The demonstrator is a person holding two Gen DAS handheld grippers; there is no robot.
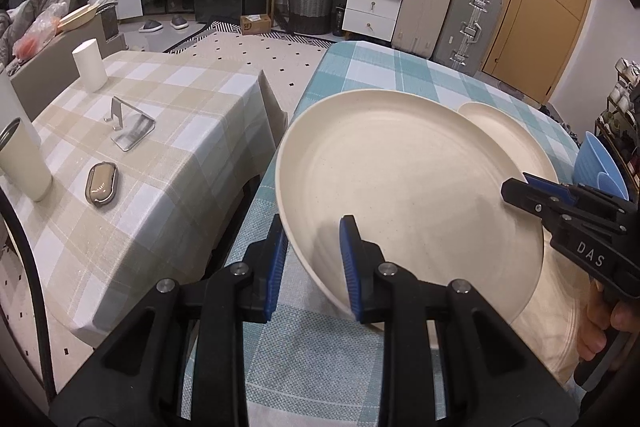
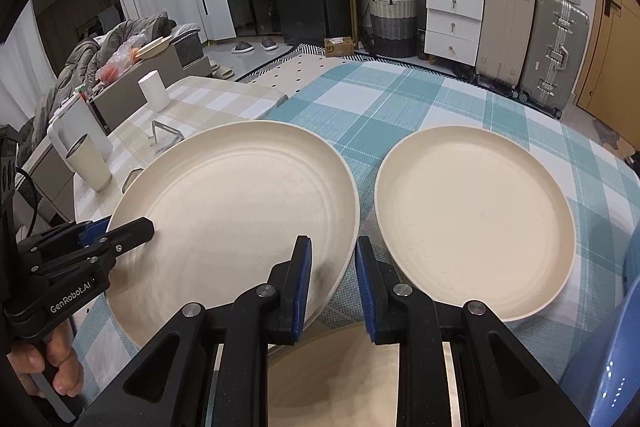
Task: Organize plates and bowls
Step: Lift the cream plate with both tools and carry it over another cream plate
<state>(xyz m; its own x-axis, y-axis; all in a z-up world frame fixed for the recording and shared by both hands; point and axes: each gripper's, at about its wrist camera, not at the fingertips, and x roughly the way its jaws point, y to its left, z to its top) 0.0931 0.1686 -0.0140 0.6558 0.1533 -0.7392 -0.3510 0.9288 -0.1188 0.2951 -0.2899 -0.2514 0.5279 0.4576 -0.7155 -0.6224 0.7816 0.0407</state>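
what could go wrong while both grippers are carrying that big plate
1. The big cream plate is pinched only at its rim by the left gripper and right gripper; it already tilts, so uneven lifting could let it slip.
2. The second cream plate lies close beside it on the teal checked tablecloth; a swing could knock the two together.
3. A blue bowl stands near the right gripper and might get bumped.

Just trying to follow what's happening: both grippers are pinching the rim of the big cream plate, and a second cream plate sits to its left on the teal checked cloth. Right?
Nearly. The second cream plate lies to the right of the big cream plate, not the left; the right wrist view shows it. The left gripper and right gripper do pinch the big plate's rim, above the teal checked cloth.
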